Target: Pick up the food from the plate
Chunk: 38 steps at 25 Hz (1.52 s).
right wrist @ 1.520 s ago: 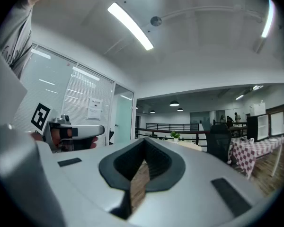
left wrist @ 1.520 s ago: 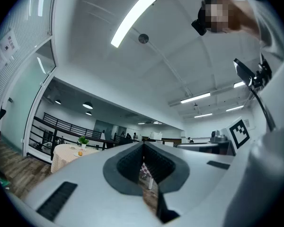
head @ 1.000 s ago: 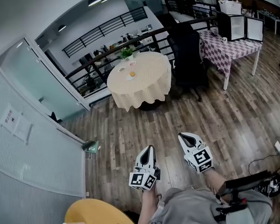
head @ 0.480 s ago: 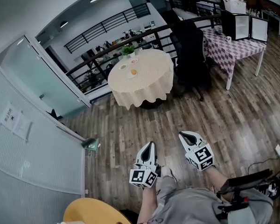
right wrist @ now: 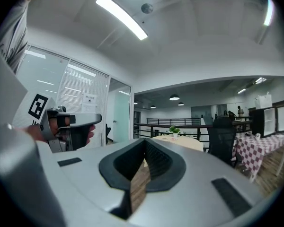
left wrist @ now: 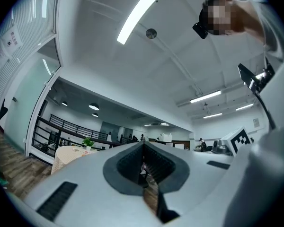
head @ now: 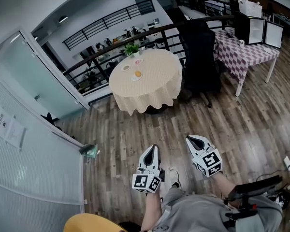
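Head view: the left claw (head: 154, 149) and right claw (head: 190, 139) hang low over the brown wood floor (head: 130, 129). The far round table (head: 152, 88) under a cream cloth is slightly nearer than a second ago. The orange food (head: 137, 73) on its small white plate (head: 134, 78) is well out of reach.

Left gripper view: tips together, empty.

Right gripper view: likewise, so more walking probably comes first.

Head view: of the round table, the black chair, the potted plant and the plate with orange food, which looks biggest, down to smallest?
1. Round table
2. Black chair
3. Potted plant
4. Plate with orange food
Plant and plate look close in size, so their order is unsure.
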Available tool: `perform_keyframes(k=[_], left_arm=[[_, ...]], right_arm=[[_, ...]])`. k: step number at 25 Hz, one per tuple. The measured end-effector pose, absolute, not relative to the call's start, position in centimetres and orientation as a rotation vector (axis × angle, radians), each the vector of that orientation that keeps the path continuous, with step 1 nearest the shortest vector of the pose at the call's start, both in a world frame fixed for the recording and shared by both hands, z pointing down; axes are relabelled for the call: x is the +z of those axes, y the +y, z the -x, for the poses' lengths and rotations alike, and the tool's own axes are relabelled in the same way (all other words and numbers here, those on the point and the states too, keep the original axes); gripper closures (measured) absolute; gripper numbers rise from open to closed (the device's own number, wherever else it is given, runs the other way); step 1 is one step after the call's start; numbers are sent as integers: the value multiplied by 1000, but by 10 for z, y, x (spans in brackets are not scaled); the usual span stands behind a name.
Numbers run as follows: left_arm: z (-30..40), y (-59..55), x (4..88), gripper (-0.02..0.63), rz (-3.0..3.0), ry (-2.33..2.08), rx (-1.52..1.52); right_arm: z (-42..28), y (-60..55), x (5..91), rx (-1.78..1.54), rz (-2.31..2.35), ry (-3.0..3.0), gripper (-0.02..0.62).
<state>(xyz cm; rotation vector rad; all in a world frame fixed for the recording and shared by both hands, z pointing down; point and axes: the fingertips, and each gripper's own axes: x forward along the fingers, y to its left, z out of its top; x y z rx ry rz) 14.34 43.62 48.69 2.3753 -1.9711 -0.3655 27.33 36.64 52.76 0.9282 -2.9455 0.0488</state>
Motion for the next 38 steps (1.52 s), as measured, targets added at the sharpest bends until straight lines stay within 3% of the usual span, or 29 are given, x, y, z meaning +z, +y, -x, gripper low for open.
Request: perform_keyframes(k=[16, 38], left_arm=[[35, 254, 482, 595, -2441, -1884, -364], [118, 187, 515, 595, -2379, -1855, -399]], right_arm=[[-98, 196, 518, 27, -1021, -2910, 591], [-22, 119, 544, 98, -1051, -2888, 591]])
